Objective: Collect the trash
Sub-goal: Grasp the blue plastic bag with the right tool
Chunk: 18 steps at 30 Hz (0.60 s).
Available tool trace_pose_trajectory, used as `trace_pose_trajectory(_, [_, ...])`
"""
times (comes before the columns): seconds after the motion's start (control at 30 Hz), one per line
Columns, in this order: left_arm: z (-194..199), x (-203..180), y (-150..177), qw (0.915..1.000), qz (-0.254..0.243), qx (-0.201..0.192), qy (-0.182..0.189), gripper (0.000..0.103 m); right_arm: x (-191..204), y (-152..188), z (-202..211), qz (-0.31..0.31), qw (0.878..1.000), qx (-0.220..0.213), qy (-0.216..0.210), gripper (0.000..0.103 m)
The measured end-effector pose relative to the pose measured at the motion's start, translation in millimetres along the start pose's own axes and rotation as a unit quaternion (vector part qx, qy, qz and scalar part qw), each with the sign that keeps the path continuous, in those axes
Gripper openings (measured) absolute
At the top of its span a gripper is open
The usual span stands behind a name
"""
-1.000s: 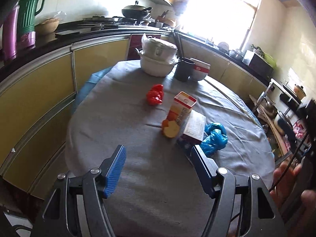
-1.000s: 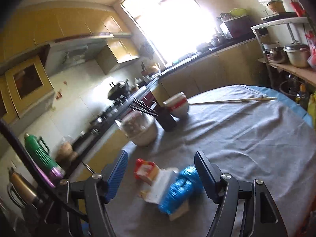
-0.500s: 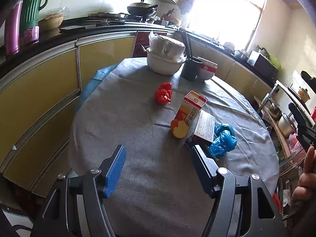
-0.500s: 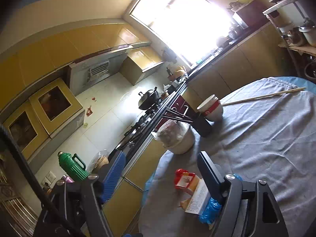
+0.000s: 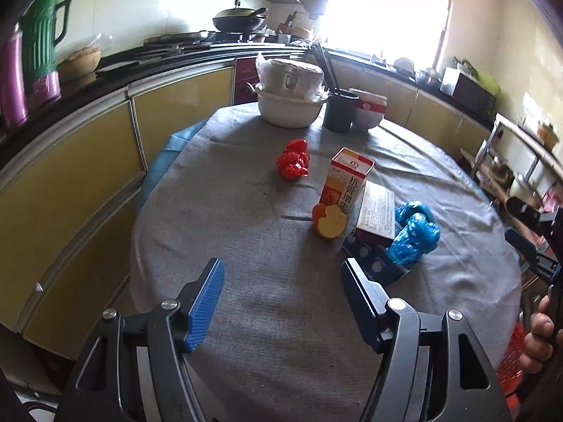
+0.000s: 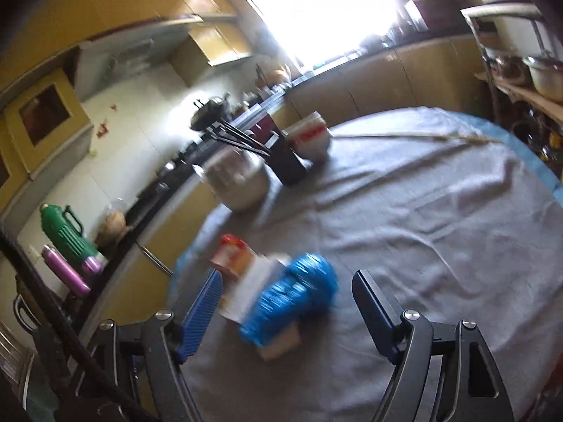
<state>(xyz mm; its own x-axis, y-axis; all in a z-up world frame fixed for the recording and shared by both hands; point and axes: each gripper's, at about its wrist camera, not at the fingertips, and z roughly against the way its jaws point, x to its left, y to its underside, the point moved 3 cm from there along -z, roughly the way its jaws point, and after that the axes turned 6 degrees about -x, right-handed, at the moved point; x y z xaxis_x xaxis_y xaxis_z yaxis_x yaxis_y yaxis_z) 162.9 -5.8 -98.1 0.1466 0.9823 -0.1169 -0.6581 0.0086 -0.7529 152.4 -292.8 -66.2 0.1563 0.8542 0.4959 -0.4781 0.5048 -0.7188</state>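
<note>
On the round table's grey cloth (image 5: pixel 246 218) lie a crumpled red wrapper (image 5: pixel 293 164), an upright orange-and-white carton (image 5: pixel 344 183), an orange peel (image 5: pixel 330 221), a flat white box (image 5: pixel 376 210) and a crumpled blue plastic bag (image 5: pixel 413 234). My left gripper (image 5: pixel 281 281) hovers open over the near cloth, short of the trash. In the right wrist view, which is blurred, my right gripper (image 6: pixel 286 293) stands open just in front of the blue bag (image 6: pixel 293 297), with the carton (image 6: pixel 234 255) and white box (image 6: pixel 257 286) behind it. Nothing is held.
A covered white pot (image 5: pixel 290 96), a dark cup with chopsticks (image 5: pixel 339 112) and a red-and-white bowl (image 5: pixel 367 109) stand at the table's far edge. A long thin stick (image 6: pixel 415 138) lies across the cloth. Counters curve around; a hand (image 5: pixel 538 341) shows at the right.
The right gripper has dropped and tilted down toward the blue bag, which now sits larger between its open fingers. The left view has rolled slightly; the trash has not moved.
</note>
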Motion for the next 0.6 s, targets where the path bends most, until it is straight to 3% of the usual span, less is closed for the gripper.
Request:
trace_pose_trajectory(0.13, [-14.2, -8.0, 4.7, 0.9994, -0.028, 0.021, -0.003, 0.069, -22.3, 17.0, -12.9, -0.023, 0.999, 0.046, 0.007, 0.079])
trace_pose_trajectory(0.37, [-28.5, -11.7, 8.3, 0.9987, -0.034, 0.038, -0.002, 0.069, -32.7, 29.7, -54.9, -0.129, 0.984, 0.113, -0.042, 0.079])
trace_pose_trajectory(0.6, [-41.2, -7.8, 5.0, 0.9984, -0.035, 0.045, -0.003, 0.069, -28.0, 27.2, -100.2, -0.166, 0.975, 0.143, -0.021, 0.079])
